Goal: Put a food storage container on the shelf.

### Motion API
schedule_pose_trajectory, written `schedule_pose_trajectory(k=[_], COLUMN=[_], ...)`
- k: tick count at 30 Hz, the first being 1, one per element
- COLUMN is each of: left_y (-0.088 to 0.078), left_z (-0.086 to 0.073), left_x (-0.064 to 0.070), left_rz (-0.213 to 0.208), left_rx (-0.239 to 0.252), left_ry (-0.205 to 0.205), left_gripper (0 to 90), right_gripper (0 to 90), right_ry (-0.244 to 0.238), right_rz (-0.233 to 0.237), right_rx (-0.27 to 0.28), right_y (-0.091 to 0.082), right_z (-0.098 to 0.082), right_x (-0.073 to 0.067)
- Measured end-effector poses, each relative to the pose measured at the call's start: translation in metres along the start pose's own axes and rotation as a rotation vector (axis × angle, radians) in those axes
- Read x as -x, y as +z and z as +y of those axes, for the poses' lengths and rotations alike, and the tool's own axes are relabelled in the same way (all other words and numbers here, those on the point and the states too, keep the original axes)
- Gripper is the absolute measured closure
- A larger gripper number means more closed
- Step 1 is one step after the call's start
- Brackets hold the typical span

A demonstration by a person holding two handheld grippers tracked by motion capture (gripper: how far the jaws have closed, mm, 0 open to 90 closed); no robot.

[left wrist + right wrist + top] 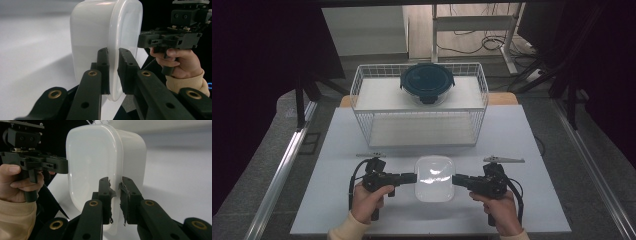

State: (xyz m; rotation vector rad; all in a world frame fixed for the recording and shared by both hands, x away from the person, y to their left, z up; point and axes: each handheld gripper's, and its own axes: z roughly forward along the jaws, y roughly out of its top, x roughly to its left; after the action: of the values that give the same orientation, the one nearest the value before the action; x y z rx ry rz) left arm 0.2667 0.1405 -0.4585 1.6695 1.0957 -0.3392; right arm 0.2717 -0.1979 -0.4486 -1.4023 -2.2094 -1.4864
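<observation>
A: What's going on over there? Start w/ the big stuff.

B: Pale table (337,200), and the white wire basket (362,100) is sitting at the far end of it. Inside the basket, toward the back, a round glass container w/ a dark blue lid (427,82) is resting.

A: And nearer the person?

B: The white plastic box (434,178), rounded corners, is sitting between the two tongs, near edge of the table. Left gripper (414,177) is pinching the box's left rim, right gripper (454,179) the right rim.

A: How far are the jaws open?

B: Nearly closed on both sides. In the left gripper view the pads are clamping the thin rim, wall on one side, lip on the other. Same in the right gripper view. So both are gripping the box, nothing else.

A: Which step, you reckon?

B: Looks like they're lifting it two-handed; prob. it's heading for the basket. Can't tell if it's clear of the tabletop yet.

A: Next move?

B: I'd say both hands need to be rising together, keeping it level, then going fwd over the basket's near wall. That wall is standing in the way, and the glass container is already taking up room at the back.
</observation>
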Motion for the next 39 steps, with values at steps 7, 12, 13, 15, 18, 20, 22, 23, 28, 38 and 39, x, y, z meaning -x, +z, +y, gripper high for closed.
schedule_pose_trajectory(k=[7,12,13,15,18,20,22,23,28,38,39], left_y=[-0.013,-0.022,-0.023,-0.028,-0.030,-0.032,-0.033,-0.033,-0.038,-0.047,-0.049], left_z=[0.024,0.044,0.048,0.057,0.062,0.066,0.069,0.070,0.075,0.092,0.097], left_x=[0.012,0.020,0.022,0.031,0.037,0.040,0.042,0.043,0.050,0.058,0.059], left_rz=[0.010,0.023,0.026,0.043,0.050,0.044,0.039,0.036,0.040,0.037,0.028], left_rx=[0.032,0.048,0.051,0.056,0.065,0.066,0.068,0.072,0.083,0.110,0.112], left_ry=[0.038,0.061,0.066,0.098,0.112,0.115,0.115,0.117,0.137,0.157,0.153], left_gripper=[80.3,80.3,80.2,80.2,80.2,80.3,80.2,80.2,80.1,80.0,80.0], right_gripper=[79.3,79.3,79.2,79.0,79.0,79.0,79.0,79.0,79.0,78.9,78.9], right_ry=[-0.058,-0.083,-0.093,-0.118,-0.134,-0.132,-0.138,-0.144,-0.165,-0.205,-0.206], right_rz=[0.006,0.013,0.011,0.003,0.001,0.010,0.006,0.004,0.010,-0.009,-0.007], right_rx=[0.033,0.055,0.056,0.060,0.071,0.085,0.086,0.087,0.106,0.110,0.112], right_y=[-0.006,-0.008,-0.008,-0.012,-0.015,-0.018,-0.021,-0.022,-0.028,-0.033,-0.034], right_z=[0.026,0.046,0.050,0.063,0.067,0.070,0.073,0.075,0.081,0.103,0.108], right_x=[-0.011,-0.018,-0.020,-0.025,-0.029,-0.031,-0.032,-0.033,-0.039,-0.052,-0.053])
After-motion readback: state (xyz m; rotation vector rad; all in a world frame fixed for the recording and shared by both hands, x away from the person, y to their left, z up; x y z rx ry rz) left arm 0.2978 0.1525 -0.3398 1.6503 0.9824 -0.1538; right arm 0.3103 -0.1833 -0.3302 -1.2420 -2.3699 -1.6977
